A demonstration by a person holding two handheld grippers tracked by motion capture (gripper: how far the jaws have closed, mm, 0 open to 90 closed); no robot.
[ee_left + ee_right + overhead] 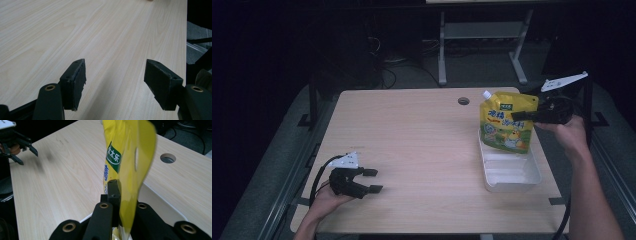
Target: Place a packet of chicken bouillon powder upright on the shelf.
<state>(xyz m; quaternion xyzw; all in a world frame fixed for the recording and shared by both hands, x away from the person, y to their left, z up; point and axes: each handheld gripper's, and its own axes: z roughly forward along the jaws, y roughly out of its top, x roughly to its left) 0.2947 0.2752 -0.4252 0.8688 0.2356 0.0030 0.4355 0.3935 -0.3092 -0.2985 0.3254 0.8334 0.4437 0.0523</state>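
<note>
A yellow spouted pouch [505, 121] with a white cap hangs upright over the far end of a white rectangular tray [486, 160] at the table's right side. My right gripper [521, 116] is shut on the pouch's upper right edge; in the right gripper view the yellow pouch [130, 170] is pinched edge-on between the black jaws of that gripper [119, 195]. My left gripper [372, 181] rests low near the table's front left corner, open, with nothing between its fingers [75, 82].
The light wooden table [412, 140] has a round cable hole [463, 101] near its far edge, close to the pouch. Dark floor, cables and a grey desk frame [442, 50] lie beyond the table.
</note>
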